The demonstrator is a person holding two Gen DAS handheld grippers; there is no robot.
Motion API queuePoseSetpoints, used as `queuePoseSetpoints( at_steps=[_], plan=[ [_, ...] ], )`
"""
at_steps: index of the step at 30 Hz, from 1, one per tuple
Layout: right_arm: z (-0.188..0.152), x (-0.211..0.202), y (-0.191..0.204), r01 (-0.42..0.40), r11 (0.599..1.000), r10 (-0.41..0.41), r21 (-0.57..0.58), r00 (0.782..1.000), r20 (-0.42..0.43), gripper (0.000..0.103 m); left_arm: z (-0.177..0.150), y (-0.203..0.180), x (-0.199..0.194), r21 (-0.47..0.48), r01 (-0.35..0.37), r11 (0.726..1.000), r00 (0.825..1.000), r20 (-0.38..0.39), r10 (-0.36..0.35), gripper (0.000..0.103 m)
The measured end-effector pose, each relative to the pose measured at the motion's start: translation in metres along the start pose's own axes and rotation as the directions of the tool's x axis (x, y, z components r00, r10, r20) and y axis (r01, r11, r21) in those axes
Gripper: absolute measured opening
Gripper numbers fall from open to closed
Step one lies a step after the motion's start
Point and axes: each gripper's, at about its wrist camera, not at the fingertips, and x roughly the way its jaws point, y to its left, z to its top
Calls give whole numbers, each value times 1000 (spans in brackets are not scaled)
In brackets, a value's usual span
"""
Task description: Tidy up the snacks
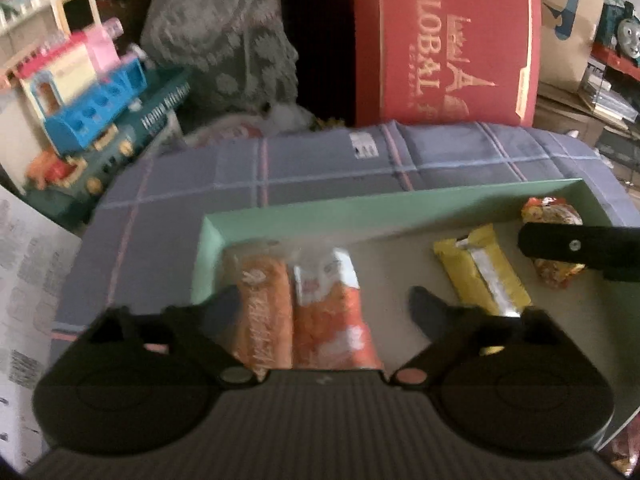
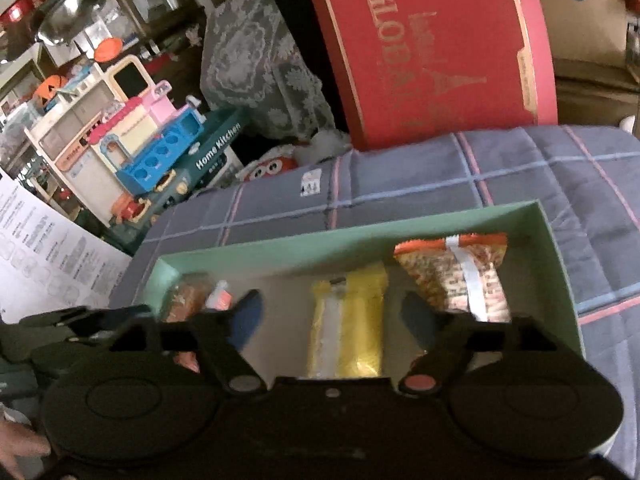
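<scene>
A shallow mint-green box (image 1: 304, 210) (image 2: 360, 236) lies on a plaid cloth. Inside, from left: two orange snack packs (image 1: 264, 308) (image 1: 332, 312), a yellow bar (image 1: 484, 272) (image 2: 348, 320), and a red-orange patterned pack (image 1: 552, 240) (image 2: 468, 276). My left gripper (image 1: 326, 308) is open over the two orange packs, jaws wide on either side of them. My right gripper (image 2: 334, 314) is open above the yellow bar, holding nothing. One of its fingers (image 1: 580, 246) shows in the left wrist view, across the patterned pack.
The plaid grey-blue cloth (image 1: 320, 160) (image 2: 520, 176) covers the surface. A red "Global" box (image 1: 452, 40) (image 2: 436, 48) stands behind it. A toy kitchen set (image 1: 92, 92) (image 2: 148, 148) and lace cloth (image 1: 224, 32) sit at the left. A printed paper sheet (image 2: 52, 264) lies at the left edge.
</scene>
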Motion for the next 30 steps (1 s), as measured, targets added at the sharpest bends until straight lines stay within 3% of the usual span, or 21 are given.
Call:
queuePoseSetpoints(
  at_steps=[4, 22, 30],
  plan=[
    [-2, -15, 1, 0, 1000, 0, 4, 1000, 11, 103, -2, -4, -8, -10, 2, 1000, 1000, -19, -2, 100],
    [-54, -126, -16, -1, 1000, 2, -7, 999, 34, 103, -73, -45, -103, 0, 87, 996, 996, -26, -87, 103],
    [-90, -169, -47, 18, 1000, -18, 19, 1000, 22, 103, -114, -84, -126, 25, 142, 990, 987, -84, -139, 103]
  ],
)
